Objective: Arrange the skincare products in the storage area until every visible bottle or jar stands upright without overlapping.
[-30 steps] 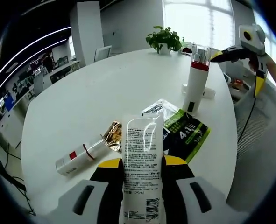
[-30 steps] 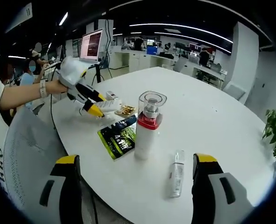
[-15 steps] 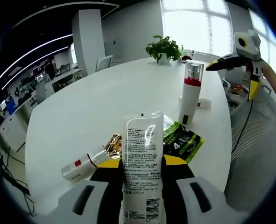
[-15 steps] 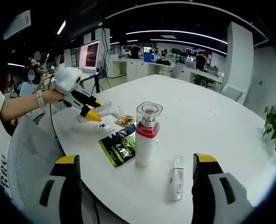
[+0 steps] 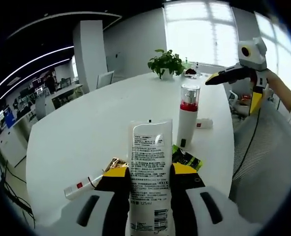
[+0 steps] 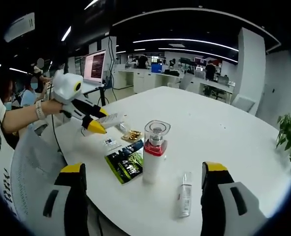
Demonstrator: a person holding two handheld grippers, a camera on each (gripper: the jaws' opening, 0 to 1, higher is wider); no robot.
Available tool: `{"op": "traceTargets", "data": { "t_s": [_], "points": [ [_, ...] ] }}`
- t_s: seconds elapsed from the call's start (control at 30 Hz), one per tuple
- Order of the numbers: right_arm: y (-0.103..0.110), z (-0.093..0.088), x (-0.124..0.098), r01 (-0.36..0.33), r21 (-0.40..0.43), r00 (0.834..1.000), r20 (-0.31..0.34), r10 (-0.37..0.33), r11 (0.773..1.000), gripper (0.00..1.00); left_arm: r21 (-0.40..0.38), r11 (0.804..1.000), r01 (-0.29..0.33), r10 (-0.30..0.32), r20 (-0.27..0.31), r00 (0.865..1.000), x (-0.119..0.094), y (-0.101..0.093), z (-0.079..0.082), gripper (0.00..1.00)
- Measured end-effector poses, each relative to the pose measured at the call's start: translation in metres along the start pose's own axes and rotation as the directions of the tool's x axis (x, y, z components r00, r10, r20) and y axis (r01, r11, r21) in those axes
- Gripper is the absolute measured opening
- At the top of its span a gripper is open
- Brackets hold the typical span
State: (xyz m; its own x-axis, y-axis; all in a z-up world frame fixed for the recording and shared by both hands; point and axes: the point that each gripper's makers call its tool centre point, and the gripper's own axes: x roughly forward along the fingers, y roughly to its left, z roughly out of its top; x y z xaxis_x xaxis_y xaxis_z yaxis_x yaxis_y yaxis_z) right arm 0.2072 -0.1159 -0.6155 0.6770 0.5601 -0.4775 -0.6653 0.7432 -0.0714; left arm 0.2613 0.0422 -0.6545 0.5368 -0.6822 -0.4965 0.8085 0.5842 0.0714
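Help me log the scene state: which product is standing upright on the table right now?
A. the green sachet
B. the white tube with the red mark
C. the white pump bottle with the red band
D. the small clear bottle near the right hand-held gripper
C: the white pump bottle with the red band stands upright beside the flat green sachet, while the small clear bottle lies on its side.

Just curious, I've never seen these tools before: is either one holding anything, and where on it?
The left gripper grips a white tube around its middle. The right gripper is open, holding nothing.
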Motion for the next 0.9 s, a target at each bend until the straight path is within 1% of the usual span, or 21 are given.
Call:
{"op": "traceTargets", "data": {
  "t_s": [0.17, 0.27, 0.33, 0.47, 0.57, 0.6, 0.63, 0.67, 0.73, 0.8, 0.83, 0.87, 0.9],
  "points": [
    [-0.002, 0.004, -0.001, 0.004, -0.01, 1.0, 0.015, -0.004, 1.0, 0.93, 0.003, 1.0, 0.025, -0.025, 0.025, 0.999, -0.001, -0.009, 0.009, 0.29],
    [-0.005, 0.01, -0.002, 0.019, -0.016, 0.999, 0.039, -0.018, 1.0, 0.9, 0.002, 0.999, 0.044, -0.044, 0.043, 0.998, -0.002, -0.018, 0.014, 0.29],
    [-0.005, 0.013, -0.003, 0.014, -0.022, 0.999, 0.048, -0.013, 1.0, 0.88, 0.01, 0.999, 0.052, -0.053, 0.054, 0.997, -0.002, -0.023, 0.017, 0.29],
    [-0.007, 0.019, -0.003, 0.025, -0.066, 0.998, 0.055, -0.021, 0.997, 0.84, -0.009, 0.996, 0.086, -0.085, 0.075, 0.994, -0.002, -0.036, 0.022, 0.29],
    [-0.006, 0.023, -0.004, 0.017, -0.083, 0.998, 0.069, -0.011, 0.996, 0.8, -0.006, 0.994, 0.113, -0.112, 0.082, 0.99, -0.003, -0.045, 0.024, 0.29],
    [-0.005, 0.025, -0.004, 0.008, -0.091, 0.997, 0.075, -0.001, 0.996, 0.8, -0.006, 0.993, 0.121, -0.12, 0.084, 0.989, -0.003, -0.047, 0.024, 0.29],
    [-0.005, 0.026, -0.004, 0.005, -0.096, 0.997, 0.079, 0.003, 0.995, 0.79, -0.009, 0.991, 0.13, -0.129, 0.088, 0.988, -0.003, -0.043, 0.023, 0.29],
    [-0.003, 0.028, -0.004, -0.005, -0.115, 0.996, 0.091, 0.015, 0.993, 0.78, -0.009, 0.99, 0.139, -0.138, 0.092, 0.986, -0.004, -0.043, 0.023, 0.29],
    [0.002, 0.033, -0.004, -0.025, -0.172, 0.993, 0.107, 0.044, 0.985, 0.74, -0.012, 0.99, 0.144, -0.142, 0.101, 0.985, -0.003, -0.048, 0.025, 0.29],
    [0.004, 0.032, -0.003, -0.028, -0.212, 0.994, 0.097, 0.05, 0.977, 0.73, -0.01, 0.988, 0.153, -0.151, 0.106, 0.983, -0.003, -0.046, 0.024, 0.29],
    [0.004, 0.033, -0.002, -0.023, -0.266, 0.994, 0.099, 0.051, 0.964, 0.72, -0.013, 0.985, 0.17, -0.167, 0.105, 0.98, -0.004, -0.048, 0.024, 0.29],
    [0.005, 0.032, -0.002, -0.018, -0.293, 0.994, 0.094, 0.047, 0.956, 0.7, -0.011, 0.985, 0.175, -0.173, 0.107, 0.979, -0.004, -0.049, 0.024, 0.29],
    [0.007, 0.03, 0.0, -0.022, -0.322, 0.996, 0.075, 0.049, 0.947, 0.69, -0.008, 0.984, 0.178, -0.176, 0.107, 0.979, -0.004, -0.051, 0.024, 0.29]
  ]
}}
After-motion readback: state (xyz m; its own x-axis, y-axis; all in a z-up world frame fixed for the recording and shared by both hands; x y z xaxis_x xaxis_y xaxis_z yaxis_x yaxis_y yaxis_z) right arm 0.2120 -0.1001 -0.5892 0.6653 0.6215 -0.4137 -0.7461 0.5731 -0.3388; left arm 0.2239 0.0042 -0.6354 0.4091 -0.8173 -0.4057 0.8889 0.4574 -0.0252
